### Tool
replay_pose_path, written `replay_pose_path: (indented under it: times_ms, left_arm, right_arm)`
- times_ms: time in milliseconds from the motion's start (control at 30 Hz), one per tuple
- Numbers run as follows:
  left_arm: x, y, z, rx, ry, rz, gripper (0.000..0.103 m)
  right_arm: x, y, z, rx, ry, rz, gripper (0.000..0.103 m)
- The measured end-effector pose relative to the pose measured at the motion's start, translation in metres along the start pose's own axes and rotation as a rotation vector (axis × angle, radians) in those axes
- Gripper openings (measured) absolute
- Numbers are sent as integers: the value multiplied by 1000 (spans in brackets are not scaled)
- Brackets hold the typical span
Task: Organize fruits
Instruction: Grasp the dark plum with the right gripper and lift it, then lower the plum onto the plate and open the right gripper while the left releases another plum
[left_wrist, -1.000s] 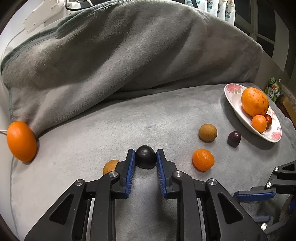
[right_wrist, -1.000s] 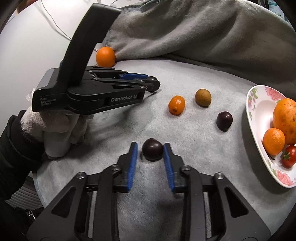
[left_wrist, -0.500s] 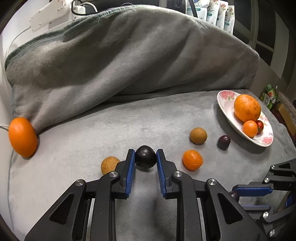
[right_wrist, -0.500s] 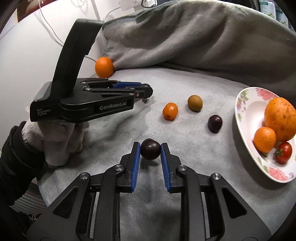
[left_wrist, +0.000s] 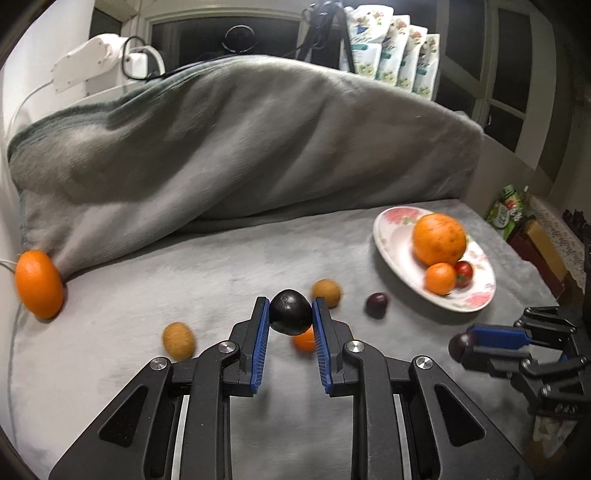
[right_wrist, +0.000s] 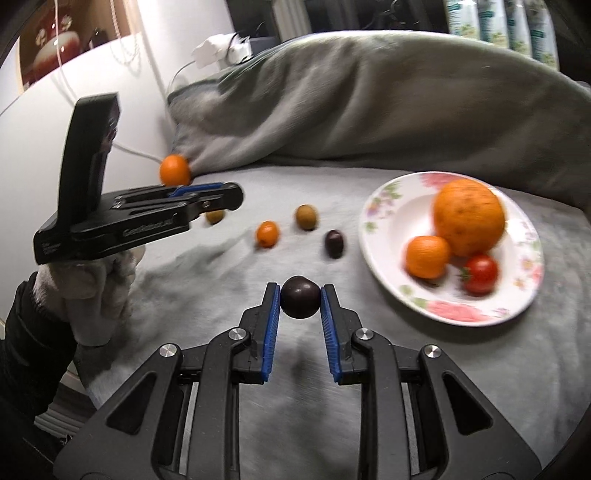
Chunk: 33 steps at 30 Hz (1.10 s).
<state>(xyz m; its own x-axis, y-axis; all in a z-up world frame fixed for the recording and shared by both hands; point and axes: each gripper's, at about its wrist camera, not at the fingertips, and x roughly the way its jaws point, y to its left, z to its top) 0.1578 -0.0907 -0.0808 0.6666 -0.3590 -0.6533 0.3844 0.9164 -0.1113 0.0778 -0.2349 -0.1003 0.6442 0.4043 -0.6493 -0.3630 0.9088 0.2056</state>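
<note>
My left gripper (left_wrist: 290, 313) is shut on a dark plum (left_wrist: 290, 312) and holds it above the grey blanket. My right gripper (right_wrist: 300, 301) is shut on a second dark plum (right_wrist: 300, 302), also lifted. A flowered white plate (right_wrist: 384, 229) at the right holds a big orange (right_wrist: 468, 217), a small orange (right_wrist: 427, 256) and a tomato (right_wrist: 479, 273). Loose on the blanket lie a third plum (right_wrist: 334, 243), a small orange (right_wrist: 267, 233), two brown fruits (left_wrist: 327, 292) (left_wrist: 178, 340) and an orange (left_wrist: 40, 284) at the far left.
A large grey blanket-covered hump (left_wrist: 236, 147) rises behind the fruit. A white wall (right_wrist: 92, 110) with a cable and socket stands at the left. Packets (left_wrist: 391, 55) stand behind the hump.
Both grippers have risen with their plums and swung toward the plate, which now looks nearer in the right wrist view. The right gripper closed on its plum.
</note>
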Motion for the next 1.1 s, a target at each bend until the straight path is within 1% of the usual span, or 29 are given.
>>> replay_pose_path:
  times_ms: [300, 500, 600, 867, 1100]
  left_arm:
    - [-3, -37, 12, 18, -28, -80, 22]
    - [0, -51, 16, 24, -31, -115, 22]
    - [4, -58, 19, 29, -29, -124, 22]
    - [24, -74, 24, 41, -5, -140, 22]
    - [39, -81, 30, 56, 14, -138, 22]
  right_arm:
    - [-32, -37, 4, 60, -68, -79, 23]
    - [-47, -61, 4, 94, -95, -127, 23]
    - [-52, -75, 4, 115, -105, -151, 23]
    - [-50, -105, 2, 157, -103, -195, 23]
    - [-46, -122, 5, 177, -100, -207, 23]
